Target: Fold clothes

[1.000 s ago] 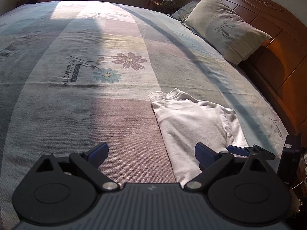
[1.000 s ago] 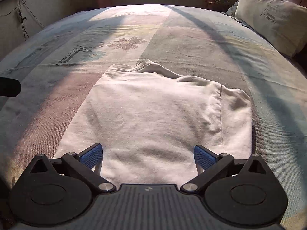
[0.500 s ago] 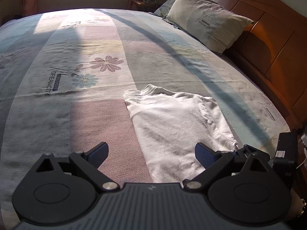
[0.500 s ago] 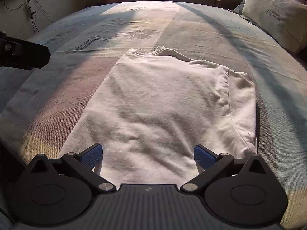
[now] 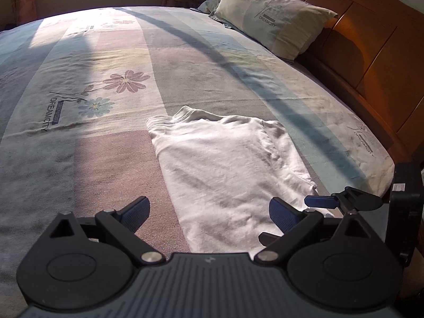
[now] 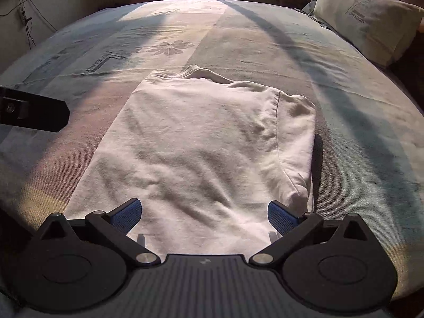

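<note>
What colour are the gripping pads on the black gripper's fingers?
Blue, textured pads on black arms; clearest in the right wrist view.

A bedsheet [image 5: 111, 159] in broad pastel stripes spreads ahead of both pairs of fingers, printed with a pink flower [image 5: 126, 80] and a blue flower [image 5: 96, 106] beside the word DREAMCITY, far ahead and left of the left fingers. A pillow [image 5: 273, 13] leans against a wooden headboard [image 5: 371, 53], far ahead and to the right. In the right wrist view the same pillow [image 6: 365, 18] lies far ahead, right of the fingers, and cables [image 6: 26, 23] hang on the wall far left, below what may be a screen.
</note>
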